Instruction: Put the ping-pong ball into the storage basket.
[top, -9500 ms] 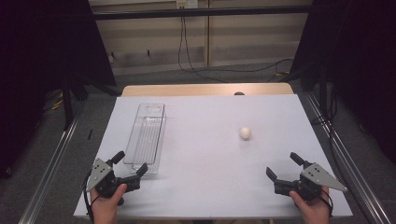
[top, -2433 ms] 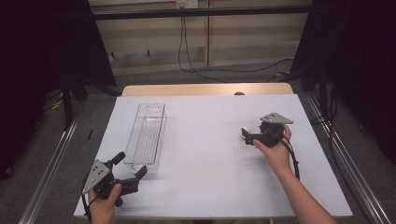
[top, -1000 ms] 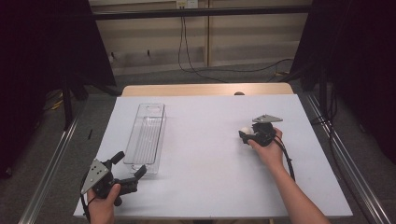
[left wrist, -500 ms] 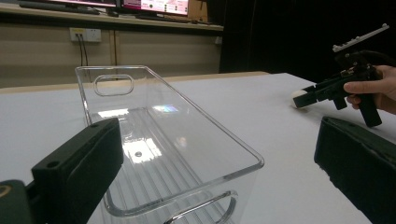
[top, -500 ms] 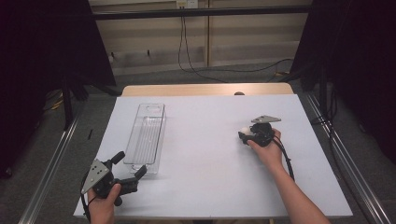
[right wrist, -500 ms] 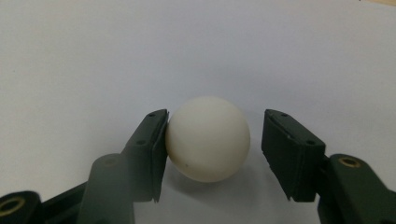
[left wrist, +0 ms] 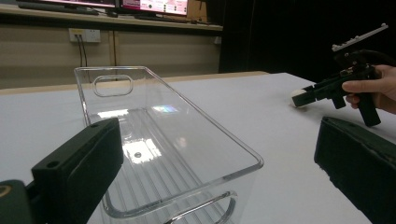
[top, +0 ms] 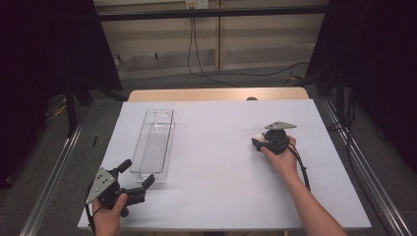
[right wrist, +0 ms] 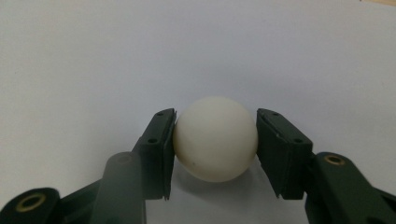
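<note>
There is one ball (right wrist: 215, 138), white and round. There is one bin (top: 156, 144), clear plastic with two cut-out handles. There are two grippers: a left gripper (top: 138, 178) and a right gripper (top: 259, 142), each with two black jaws. One table (top: 211, 187) holds it all.

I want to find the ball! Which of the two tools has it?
The right tool, on the table's right side: its pads squeeze the white ball. The left tool gapes by the clear bin.
</note>
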Demonstrator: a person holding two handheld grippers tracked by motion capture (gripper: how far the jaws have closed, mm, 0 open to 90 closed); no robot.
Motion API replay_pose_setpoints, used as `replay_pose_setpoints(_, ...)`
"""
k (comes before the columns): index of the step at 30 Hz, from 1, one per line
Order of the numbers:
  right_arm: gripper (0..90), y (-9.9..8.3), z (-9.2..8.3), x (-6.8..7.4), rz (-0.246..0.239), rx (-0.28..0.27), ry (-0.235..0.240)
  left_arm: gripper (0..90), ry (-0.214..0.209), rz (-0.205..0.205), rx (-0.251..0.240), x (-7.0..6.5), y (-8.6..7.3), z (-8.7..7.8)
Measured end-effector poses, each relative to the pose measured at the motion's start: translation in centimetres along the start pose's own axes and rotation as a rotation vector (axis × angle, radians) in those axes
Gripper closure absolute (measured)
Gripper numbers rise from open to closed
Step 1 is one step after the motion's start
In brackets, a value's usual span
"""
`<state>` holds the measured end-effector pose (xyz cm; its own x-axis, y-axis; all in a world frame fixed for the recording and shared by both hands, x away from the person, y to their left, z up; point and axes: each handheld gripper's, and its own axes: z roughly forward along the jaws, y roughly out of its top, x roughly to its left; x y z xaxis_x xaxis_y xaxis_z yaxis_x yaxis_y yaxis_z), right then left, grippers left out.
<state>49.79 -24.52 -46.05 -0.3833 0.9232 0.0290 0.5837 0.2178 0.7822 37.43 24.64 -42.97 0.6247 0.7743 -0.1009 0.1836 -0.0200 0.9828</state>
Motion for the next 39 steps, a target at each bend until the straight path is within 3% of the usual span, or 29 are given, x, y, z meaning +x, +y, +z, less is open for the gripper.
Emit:
replay_pose_setpoints(24,51.3,0.1,-0.3,0.0,-0.010,-0.012,-0.010,1.4,-0.001,-0.005,-0.002,0.0,0.0,0.0)
replay_pose_setpoints(39,51.3,0.7,-1.3,1.0,-0.027,-0.041,0.041,1.4,-0.007,-0.005,-0.003,-0.1,0.0,0.1)
